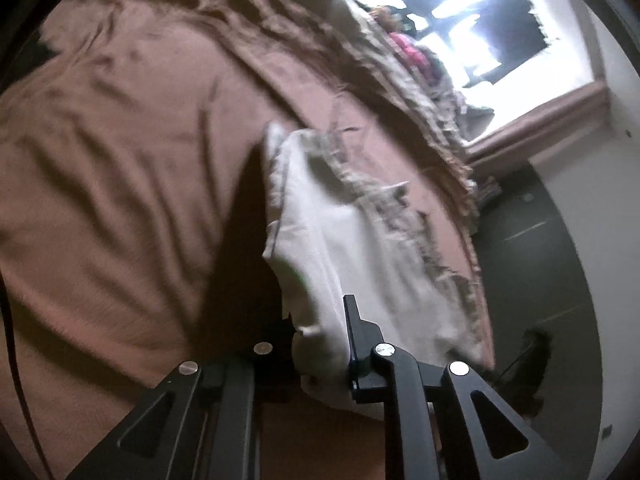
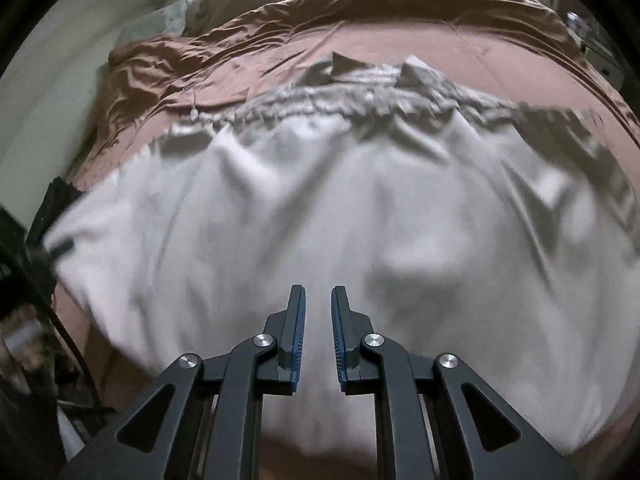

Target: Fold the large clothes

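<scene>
Garment (image 2: pixel 320 216) — white, rumpled, frilled far edge

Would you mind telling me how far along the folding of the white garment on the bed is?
Early. The large white cloth garment lies spread over the brown bedsheet, still wrinkled, with no finished fold visible. In hand: the left gripper is shut on one edge of it, lifting it. The right gripper hovers open above it. Folding remains.

White garment (image 2: pixel 320 216) on brown bedsheet (image 2: pixel 400 44); black gripper (image 2: pixel 318 300) has blue pads (image 2: pixel 298 340).
</scene>
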{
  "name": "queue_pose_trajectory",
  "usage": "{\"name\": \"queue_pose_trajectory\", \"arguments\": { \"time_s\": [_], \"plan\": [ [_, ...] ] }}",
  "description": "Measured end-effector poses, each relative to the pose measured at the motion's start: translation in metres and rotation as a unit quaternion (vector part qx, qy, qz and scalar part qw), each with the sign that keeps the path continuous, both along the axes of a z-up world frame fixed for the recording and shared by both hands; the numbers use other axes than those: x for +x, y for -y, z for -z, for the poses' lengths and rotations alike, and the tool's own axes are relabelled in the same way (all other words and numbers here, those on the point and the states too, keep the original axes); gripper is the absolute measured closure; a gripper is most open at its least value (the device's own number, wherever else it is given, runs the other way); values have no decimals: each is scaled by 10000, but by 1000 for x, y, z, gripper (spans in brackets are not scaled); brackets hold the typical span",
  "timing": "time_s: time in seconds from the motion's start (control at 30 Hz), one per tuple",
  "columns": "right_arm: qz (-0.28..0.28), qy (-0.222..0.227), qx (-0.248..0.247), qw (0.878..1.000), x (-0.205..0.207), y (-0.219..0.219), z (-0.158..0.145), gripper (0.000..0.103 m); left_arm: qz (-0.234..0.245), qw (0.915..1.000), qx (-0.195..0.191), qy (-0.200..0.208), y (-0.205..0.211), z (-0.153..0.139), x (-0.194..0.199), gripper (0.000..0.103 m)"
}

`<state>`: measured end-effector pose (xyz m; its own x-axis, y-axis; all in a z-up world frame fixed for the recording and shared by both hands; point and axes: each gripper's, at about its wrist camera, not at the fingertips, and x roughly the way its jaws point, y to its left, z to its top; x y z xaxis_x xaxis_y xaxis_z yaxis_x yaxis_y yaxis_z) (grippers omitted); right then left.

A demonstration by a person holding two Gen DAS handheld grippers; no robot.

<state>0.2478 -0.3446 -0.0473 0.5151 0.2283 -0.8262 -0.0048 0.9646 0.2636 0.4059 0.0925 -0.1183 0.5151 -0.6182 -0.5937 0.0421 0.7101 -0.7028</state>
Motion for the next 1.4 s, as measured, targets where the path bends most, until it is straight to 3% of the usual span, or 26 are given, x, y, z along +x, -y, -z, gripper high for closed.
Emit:
{"name": "queue_pose_trajectory", "arguments": {
  "time_s": [0.3, 0.47, 0.7, 0.93, 0.97, 1.03, 1.07, 1.1, 1.4],
  "plan": [
    [175, 11, 529, 9984, -37, 1, 28, 93, 346, 9972, -285, 606, 36, -63, 3, 88],
    [229, 15, 689, 9974, -31, 10, 45, 93, 670, 9930, -345, 912, 72, -99, 5, 88],
    [196, 128, 986, 9949, -34, 22, 39, 93, 1186, 9840, -271, 1303, 137, -148, 6, 88],
    [542, 642, 1284, 9882, -67, 76, 7, 92, 1600, 9757, -188, 1484, 197, -181, 14, 88],
    [576, 695, 1332, 9870, -71, 83, 4, 90, 1680, 9742, -167, 1498, 208, -185, 14, 88],
    [666, 809, 1525, 9827, -81, 104, -3, 71, 1802, 9718, -143, 1515, 224, -188, 14, 88],
    [745, 891, 1594, 9804, -87, 114, -5, 46, 1888, 9701, -129, 1519, 237, -191, 15, 88],
    [808, 956, 1637, 9785, -93, 120, -6, 34, 1943, 9690, -119, 1520, 244, -192, 19, 88],
    [1458, 1232, 2068, 9596, -169, 209, -10, 34, 2549, 9571, -39, 1374, 339, -185, 28, 88]
  ]
}}
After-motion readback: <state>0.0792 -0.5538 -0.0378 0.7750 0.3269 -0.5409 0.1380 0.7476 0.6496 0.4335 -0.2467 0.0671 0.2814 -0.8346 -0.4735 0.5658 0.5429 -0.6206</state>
